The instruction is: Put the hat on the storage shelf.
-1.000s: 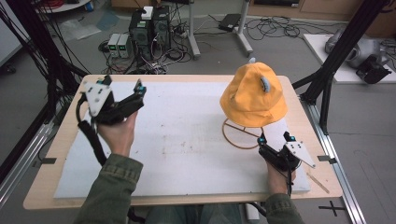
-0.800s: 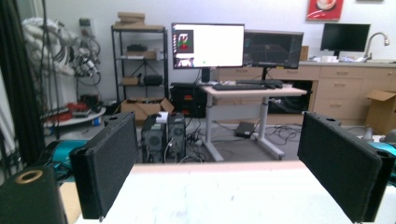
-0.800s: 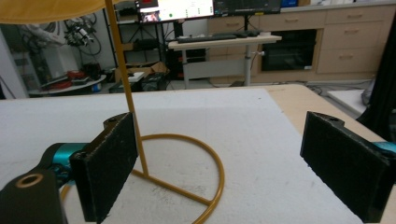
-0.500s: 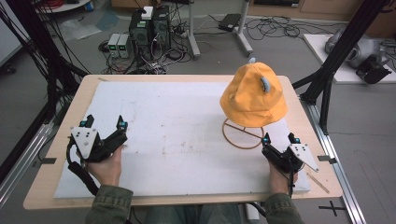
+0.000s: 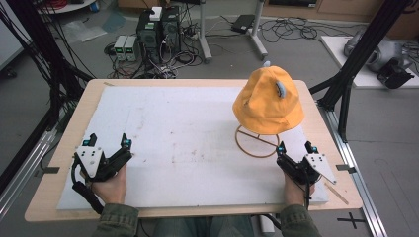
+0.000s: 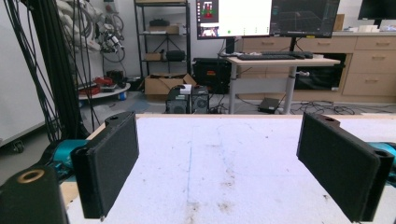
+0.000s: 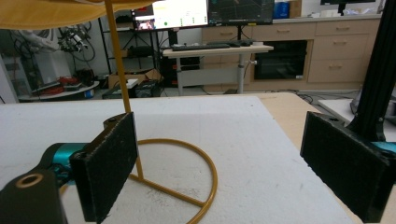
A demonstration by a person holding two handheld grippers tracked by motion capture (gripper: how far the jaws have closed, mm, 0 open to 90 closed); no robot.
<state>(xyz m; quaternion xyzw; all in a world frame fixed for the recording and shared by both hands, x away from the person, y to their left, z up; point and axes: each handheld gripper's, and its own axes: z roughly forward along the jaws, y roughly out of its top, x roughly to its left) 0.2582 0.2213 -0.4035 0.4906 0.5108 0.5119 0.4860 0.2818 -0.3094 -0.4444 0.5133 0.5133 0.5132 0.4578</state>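
A yellow bucket hat with small ears sits on a thin gold wire stand at the right of the white foam board. In the right gripper view the stand's ring base and upright rod are just ahead, with the hat brim overhead. My right gripper rests open near the front right of the board, just short of the stand's base, holding nothing. At the front left, my left gripper is open over bare board, empty.
The wooden table frames the board. Black frame posts rise at the right, and cables and computer boxes lie on the floor beyond the far edge. A desk with monitors stands farther off.
My left gripper has come down and back from above the board's left middle to the front left corner. The right gripper has barely shifted; the hat and stand are still.
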